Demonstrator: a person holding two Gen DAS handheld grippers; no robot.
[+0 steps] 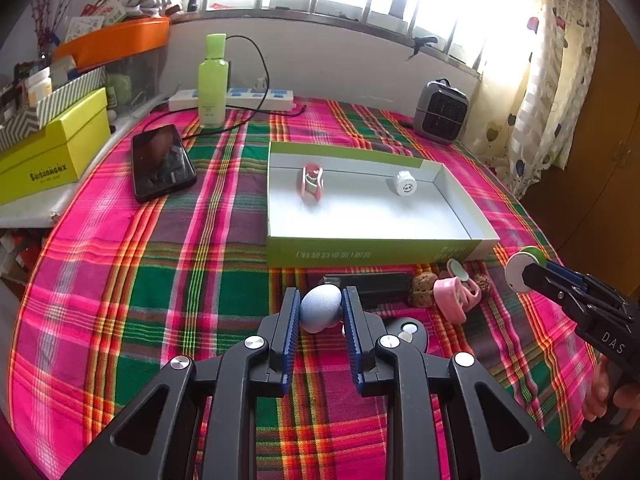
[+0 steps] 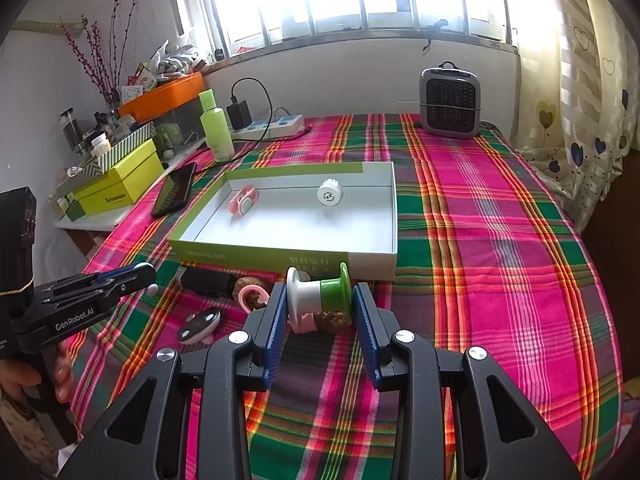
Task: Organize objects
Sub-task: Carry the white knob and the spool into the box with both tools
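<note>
the shallow green-sided box (image 1: 372,254) lay open on the plaid cloth (image 1: 160,280), and you had 2 things in it: a pink clip-like piece (image 1: 311,182) toward its left end and a white round cap (image 1: 405,183) toward its far right corner, the 2 well apart on the white floor. in front of the box's near wall, on the cloth, sat a black flat case (image 1: 372,284), a brown walnut-like lump (image 1: 423,289) and a pink ring-shaped piece (image 1: 454,296), close together, with a small black-and-white gadget (image 2: 199,325) a little nearer to you. your left gripper (image 1: 321,310) was clamped on a pale blue egg-shaped thing (image 1: 320,307), both blue pads pressing its sides, held just before the black case. your right gripper (image 2: 319,303) was closed on a white and green spool (image 2: 319,294), gripping it end to end, white flange on the left pad, green flange on the right pad, lifted in front of the box's near wall. beyond the box stood a green bottle (image 1: 213,80), a white power strip (image 1: 232,100), a black phone (image 1: 162,162) and a small grey heater (image 1: 440,111); to the left, a yellow-green shoe box (image 1: 52,152) was closed, with an orange tray (image 1: 116,40) of clutter behind it.
</note>
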